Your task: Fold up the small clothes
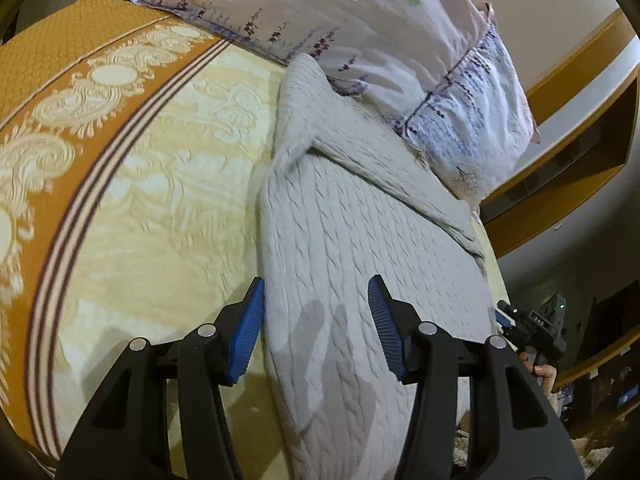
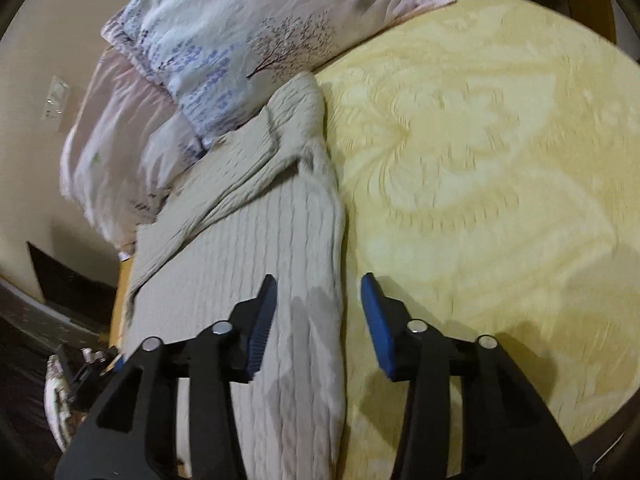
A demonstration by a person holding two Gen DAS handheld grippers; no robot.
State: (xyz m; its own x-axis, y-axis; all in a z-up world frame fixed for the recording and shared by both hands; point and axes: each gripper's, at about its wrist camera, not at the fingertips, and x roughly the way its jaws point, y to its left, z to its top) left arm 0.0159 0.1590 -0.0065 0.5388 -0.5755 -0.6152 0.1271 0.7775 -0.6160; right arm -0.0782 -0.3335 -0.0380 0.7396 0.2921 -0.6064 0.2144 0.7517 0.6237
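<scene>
A cable-knit grey sweater (image 1: 352,240) is laid on an embossed yellow bedspread (image 2: 480,160). The left gripper (image 1: 316,328) and right gripper (image 2: 318,324) are held partly open, nothing gripped. Its far end is hidden under a printed pillow (image 1: 360,20).

both grippers, left gripper (image 1: 316,330) and right gripper (image 2: 318,328), angled downward, jaws apart.

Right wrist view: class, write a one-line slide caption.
Open right gripper hovering over the folded edge of a grey cable-knit sweater on a yellow bedspread.

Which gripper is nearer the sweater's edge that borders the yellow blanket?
Right. The right gripper straddles that sweater edge; the left gripper hovers further in, the edge beside one finger.
</scene>
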